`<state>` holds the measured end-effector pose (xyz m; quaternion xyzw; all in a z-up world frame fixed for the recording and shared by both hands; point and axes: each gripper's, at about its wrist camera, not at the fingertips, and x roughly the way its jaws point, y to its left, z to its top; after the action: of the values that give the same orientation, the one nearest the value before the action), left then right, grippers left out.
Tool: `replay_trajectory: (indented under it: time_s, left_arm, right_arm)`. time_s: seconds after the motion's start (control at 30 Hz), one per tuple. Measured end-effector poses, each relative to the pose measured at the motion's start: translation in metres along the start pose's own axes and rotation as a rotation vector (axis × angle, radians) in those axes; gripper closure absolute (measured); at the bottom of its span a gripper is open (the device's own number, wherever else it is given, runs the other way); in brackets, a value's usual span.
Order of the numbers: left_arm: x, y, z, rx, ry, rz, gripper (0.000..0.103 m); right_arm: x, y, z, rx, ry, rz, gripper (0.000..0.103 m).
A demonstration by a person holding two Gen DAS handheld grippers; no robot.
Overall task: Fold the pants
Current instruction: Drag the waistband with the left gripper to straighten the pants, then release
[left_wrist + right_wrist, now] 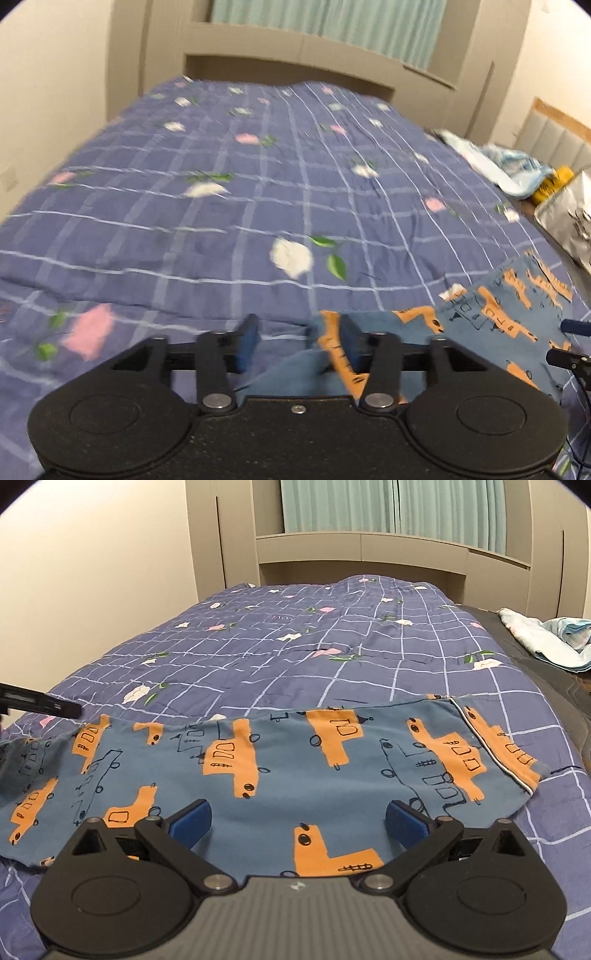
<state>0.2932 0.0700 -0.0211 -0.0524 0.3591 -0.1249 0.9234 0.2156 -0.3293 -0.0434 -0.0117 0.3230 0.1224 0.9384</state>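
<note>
Blue cotton pants (pixel 280 771) printed with orange trucks lie flat across the near end of the bed (pixel 295 657), on its checked quilt, looking already doubled leg over leg. A further fold or two seems left before they make a compact bundle. The right gripper (pixel 297 821) hovers over the near edge, tilted downward, jaws wide apart and empty. At the pants' left end the left gripper (pixel 297 341) angles down likewise, jaws apart with fabric bunched between them, unclamped.

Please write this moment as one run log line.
task: fold pants | left gripper: open, pants edge between pads | right gripper: open above pants | pants: flat on quilt
</note>
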Motion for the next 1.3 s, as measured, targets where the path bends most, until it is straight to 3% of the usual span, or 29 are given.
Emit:
replay_trajectory:
  time_s: [0.2, 0.23, 0.4, 0.6, 0.67, 0.73, 0.77, 0.87, 0.97, 1.07, 1.17, 1.3]
  left_arm:
    - [-0.075, 0.042, -0.032, -0.094, -0.094, 0.15, 0.004]
    - [-0.087, 0.049, -0.043, -0.116, -0.103, 0.187, 0.002]
    - [-0.111, 0.08, -0.086, -0.255, -0.071, 0.234, 0.002]
    - [-0.107, 0.098, -0.121, -0.408, -0.073, 0.151, 0.008]
    - [-0.105, 0.1, -0.122, -0.426, -0.092, 0.134, 0.015]
    - [-0.101, 0.099, -0.122, -0.439, -0.085, 0.128, 0.03]
    - [-0.098, 0.097, -0.12, -0.43, -0.074, 0.129, 0.043]
    - [-0.093, 0.087, -0.114, -0.399, -0.051, 0.17, 0.059]
    - [-0.103, 0.08, -0.112, -0.394, -0.078, 0.198, 0.078]
    - [-0.118, 0.061, -0.104, -0.308, -0.111, 0.262, 0.087]
    - [-0.139, 0.045, -0.095, -0.25, -0.157, 0.3, 0.088]
    - [-0.149, 0.043, -0.088, -0.219, -0.133, 0.326, 0.088]
  right_arm:
    - [-0.004, 0.013, 0.001, 0.01, -0.015, 0.039, 0.0]
    - [-0.004, 0.016, 0.001, 0.01, -0.014, 0.05, 0.0]
    - [0.0, 0.042, -0.004, 0.018, 0.006, 0.102, 0.0]
    - [-0.001, 0.071, -0.006, -0.017, 0.026, 0.122, 0.0]
    - [-0.002, 0.076, -0.005, -0.025, 0.031, 0.121, 0.0]
    - [-0.004, 0.08, -0.005, -0.03, 0.035, 0.117, 0.0]
    - [-0.004, 0.082, -0.005, -0.032, 0.037, 0.114, 0.0]
    - [-0.005, 0.086, -0.005, -0.036, 0.041, 0.108, 0.0]
    - [-0.006, 0.088, -0.006, -0.037, 0.041, 0.105, 0.0]
    - [-0.007, 0.09, -0.007, -0.044, 0.042, 0.095, 0.0]
    - [-0.008, 0.089, -0.006, -0.052, 0.036, 0.081, 0.0]
    - [-0.007, 0.085, -0.008, -0.05, 0.037, 0.061, 0.0]
